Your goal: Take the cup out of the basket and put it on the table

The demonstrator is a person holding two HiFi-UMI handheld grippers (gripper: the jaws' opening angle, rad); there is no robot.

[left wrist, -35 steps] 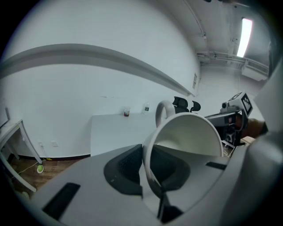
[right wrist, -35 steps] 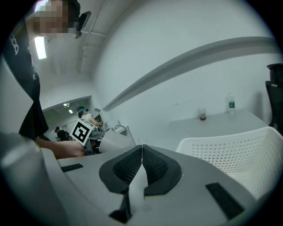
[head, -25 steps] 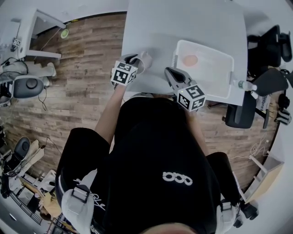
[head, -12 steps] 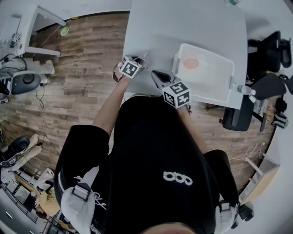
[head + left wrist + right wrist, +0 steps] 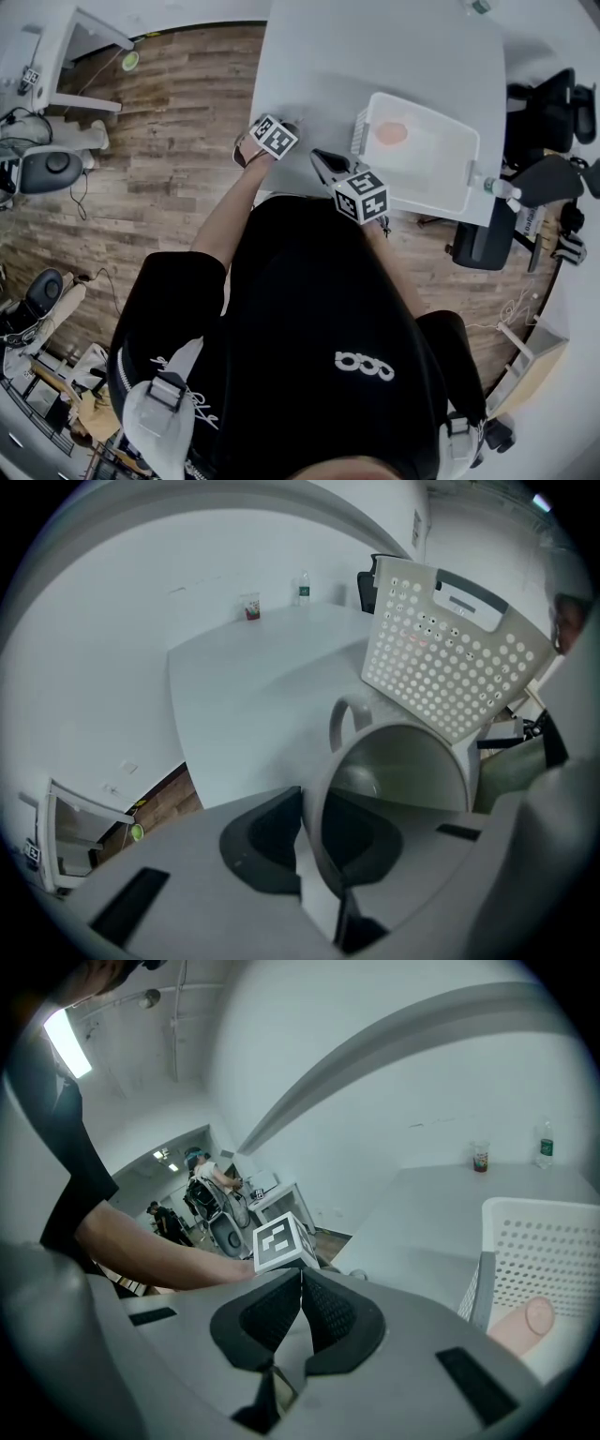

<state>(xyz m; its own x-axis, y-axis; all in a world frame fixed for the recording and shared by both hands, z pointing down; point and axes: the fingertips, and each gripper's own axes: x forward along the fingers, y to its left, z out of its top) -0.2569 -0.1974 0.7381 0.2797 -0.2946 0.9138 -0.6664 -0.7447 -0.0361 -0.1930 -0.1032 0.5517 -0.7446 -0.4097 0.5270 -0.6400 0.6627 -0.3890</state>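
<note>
Here, the left claw (image 5: 319, 850) pinches the rim of the grey cup (image 5: 403, 771), 1 pad inside and 1 outside. It holds the cup tilted low over the white tabletop (image 5: 244, 705), just beside the perforated basket (image 5: 450, 658), apparently ready to set its base down. The right claw (image 5: 300, 1312), jaws pressed together on nothing, hangs near the basket's side, seemingly kept clear.

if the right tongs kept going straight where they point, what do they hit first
Probably the marker cube on the left tongs, dead ahead of the shut right tongs; depth is unclear in this view.
</note>
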